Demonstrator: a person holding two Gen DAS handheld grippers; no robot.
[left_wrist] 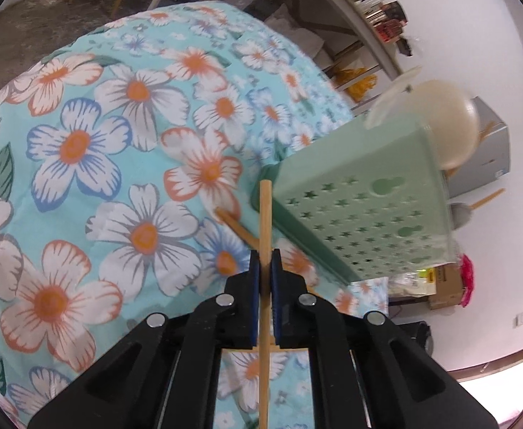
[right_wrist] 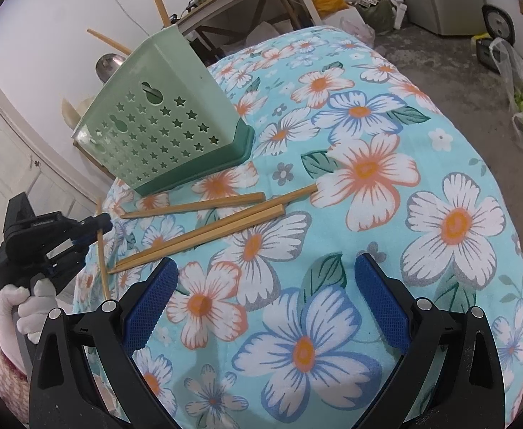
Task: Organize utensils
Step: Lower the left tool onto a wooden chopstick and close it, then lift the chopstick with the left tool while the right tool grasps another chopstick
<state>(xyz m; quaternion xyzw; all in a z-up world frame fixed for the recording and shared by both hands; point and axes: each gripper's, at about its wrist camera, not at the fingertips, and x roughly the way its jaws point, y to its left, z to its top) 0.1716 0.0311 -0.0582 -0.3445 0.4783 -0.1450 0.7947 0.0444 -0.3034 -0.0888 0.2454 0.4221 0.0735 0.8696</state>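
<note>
Here the worktop (right_wrist: 440,164), under a floral cloth, lies bare across its right half, its edge falling to the floor beyond. No readable writing shows. At far left stands the green holder (right_wrist: 168,121); three chopsticks (right_wrist: 204,228) lie near it. The left gripper (left_wrist: 265,268) has its jaws closed on one chopstick (left_wrist: 265,214) at the worktop's left edge. The right gripper (right_wrist: 265,304) hangs with jaws spread wide, holding nothing.

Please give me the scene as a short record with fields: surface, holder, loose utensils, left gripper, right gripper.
surface: floral cloth
holder: green holder, upright on the cloth, a spoon and chopsticks already in it
loose utensils: chopsticks lying on the cloth in front of the holder
left gripper: left gripper shut on one chopstick
right gripper: right gripper open, nothing between its fingers
</note>
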